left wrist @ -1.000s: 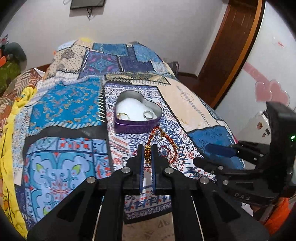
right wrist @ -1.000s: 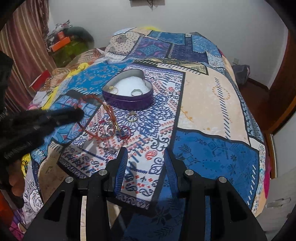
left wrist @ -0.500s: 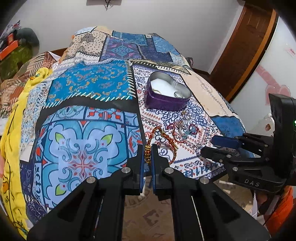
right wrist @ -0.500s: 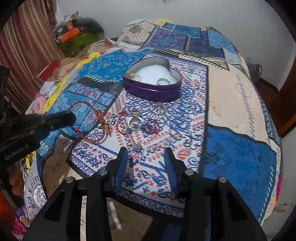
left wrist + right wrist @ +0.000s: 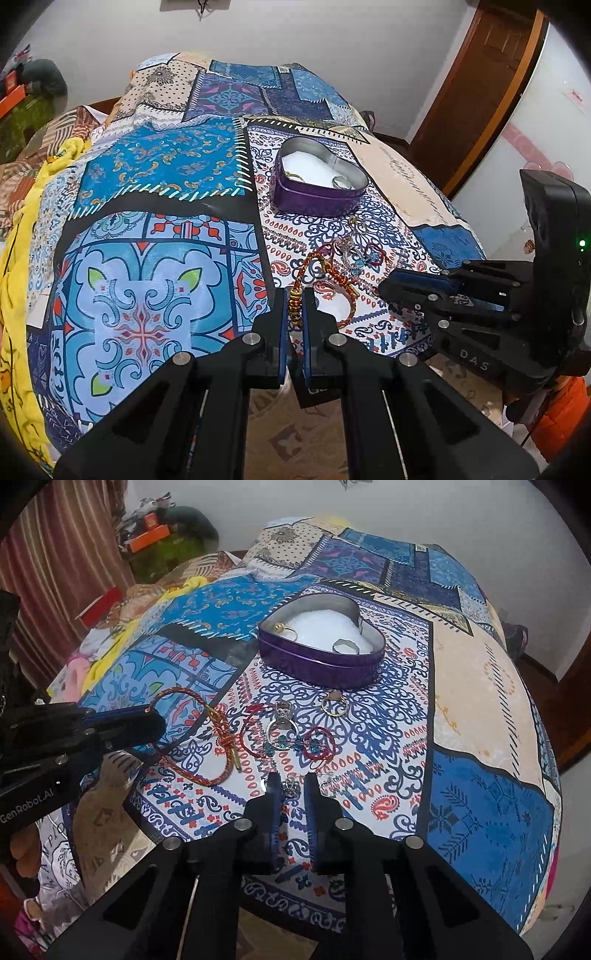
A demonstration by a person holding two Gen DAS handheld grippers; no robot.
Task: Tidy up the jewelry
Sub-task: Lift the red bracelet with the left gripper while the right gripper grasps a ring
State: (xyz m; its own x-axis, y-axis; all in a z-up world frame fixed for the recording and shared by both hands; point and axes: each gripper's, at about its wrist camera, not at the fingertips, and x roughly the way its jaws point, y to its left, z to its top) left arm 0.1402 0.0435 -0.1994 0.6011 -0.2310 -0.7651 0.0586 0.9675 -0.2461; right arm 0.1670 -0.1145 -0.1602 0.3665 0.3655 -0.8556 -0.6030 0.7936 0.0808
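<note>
My left gripper point(image 5: 294, 301) is shut on the beaded end of a red-and-gold cord bracelet point(image 5: 321, 269), which trails over the bed's near edge point(image 5: 207, 738). My right gripper point(image 5: 291, 788) stands narrowly open around a small silver ring point(image 5: 291, 787) on the cloth. A purple heart-shaped tin point(image 5: 321, 642) with white padding holds two rings and sits farther back point(image 5: 317, 181). Between the tin and my right gripper lie a gold ring point(image 5: 333, 703), a stone ring point(image 5: 282, 716) and a red thread bracelet with blue beads point(image 5: 295, 740).
The jewelry lies on a patterned patchwork bedspread point(image 5: 480, 716) over a bed. The bed's edge and floor are just below both grippers. A wooden door point(image 5: 480, 96) is at the right, clutter point(image 5: 162, 535) at the far left.
My left gripper pulled back toward the bed's near edge with the cord bracelet. My right gripper moved forward and narrowed around the small silver ring.
</note>
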